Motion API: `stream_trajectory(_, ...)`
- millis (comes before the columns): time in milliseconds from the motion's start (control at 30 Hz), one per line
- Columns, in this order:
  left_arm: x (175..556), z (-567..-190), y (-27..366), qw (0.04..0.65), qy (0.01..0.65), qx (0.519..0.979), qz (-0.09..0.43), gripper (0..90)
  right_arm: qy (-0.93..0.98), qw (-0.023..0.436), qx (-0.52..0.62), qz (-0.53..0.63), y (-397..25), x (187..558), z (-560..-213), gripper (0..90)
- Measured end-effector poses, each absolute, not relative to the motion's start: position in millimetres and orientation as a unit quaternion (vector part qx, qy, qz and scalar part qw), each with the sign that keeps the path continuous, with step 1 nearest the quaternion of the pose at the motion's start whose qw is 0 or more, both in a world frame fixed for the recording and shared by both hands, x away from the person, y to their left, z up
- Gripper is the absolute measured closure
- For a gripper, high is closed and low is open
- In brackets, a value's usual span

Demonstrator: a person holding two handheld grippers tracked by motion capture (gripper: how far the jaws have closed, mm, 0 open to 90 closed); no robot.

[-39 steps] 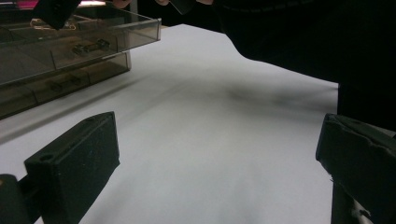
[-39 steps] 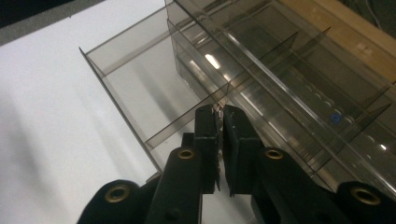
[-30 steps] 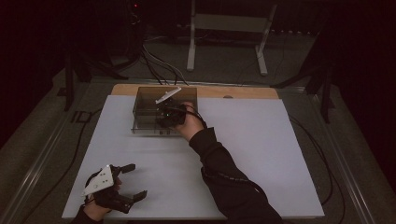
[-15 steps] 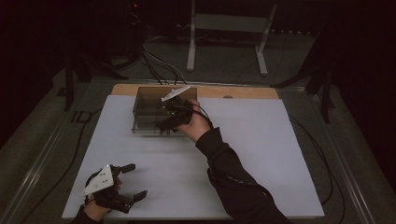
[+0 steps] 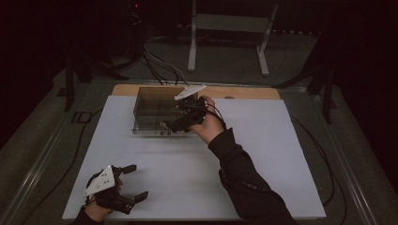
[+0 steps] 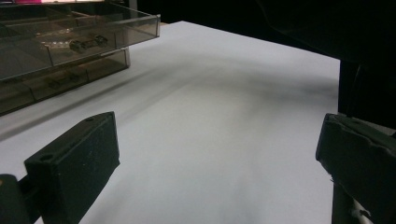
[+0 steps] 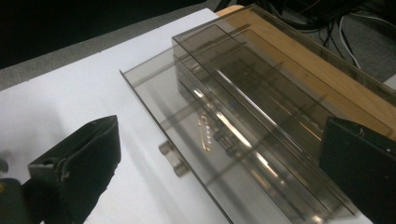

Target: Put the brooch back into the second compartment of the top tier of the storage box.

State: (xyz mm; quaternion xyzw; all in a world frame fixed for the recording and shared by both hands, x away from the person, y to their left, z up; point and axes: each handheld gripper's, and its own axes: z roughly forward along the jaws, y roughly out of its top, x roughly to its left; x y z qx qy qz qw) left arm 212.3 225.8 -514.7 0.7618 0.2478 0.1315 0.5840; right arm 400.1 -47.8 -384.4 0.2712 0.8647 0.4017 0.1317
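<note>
Right gripper (image 5: 174,125) — jaws spread, empty — hovers at the smoky drawer box (image 5: 155,108), far centre of the white table (image 5: 281,154). Box long axis runs left–right; its upper drawer (image 7: 187,140) projects toward the near side. Left gripper (image 5: 133,183), near-left, jaws apart.

The high view looks down over the white table (image 5: 281,154). Each gripper view sits low and close; both share the clear drawer box (image 6: 70,42), perhaps its front side.

The drawer box (image 5: 155,110) is smoky grey and see-through, and the table sheet (image 5: 263,154) is plain white. The board (image 5: 248,92) is light wood, the gripper jaws are black.
</note>
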Motion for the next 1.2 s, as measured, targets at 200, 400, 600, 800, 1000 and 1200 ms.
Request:
stream_trajectory(200,211.8,-514.0,225.7,0.585,0.249,0.760,0.133,0.6,0.856,0.145,0.281,0.409,-70.2,395.3,-383.2,0.0)
stream_trajectory(400,211.1,-514.4,226.7,0.584,0.250,0.761,0.133,0.6,0.848,0.160,0.284,0.417,-94.5,388.8,-384.0,0.0)
stream_trajectory(600,211.6,-514.7,225.7,0.580,0.248,0.764,0.134,0.6,0.840,0.172,0.290,0.425,-115.4,382.8,-388.2,0.0)
stream_trajectory(800,211.1,-514.3,225.1,0.581,0.246,0.764,0.134,0.6,0.836,0.173,0.298,0.428,-134.8,376.5,-396.8,0.0)
stream_trajectory(1000,211.1,-514.1,225.0,0.580,0.246,0.765,0.135,0.6,0.833,0.170,0.308,0.428,-153.6,367.5,-409.0,0.0)
stream_trajectory(1200,211.0,-513.8,224.9,0.581,0.245,0.765,0.134,0.6,0.832,0.163,0.317,0.425,-166.5,357.3,-424.7,0.0)
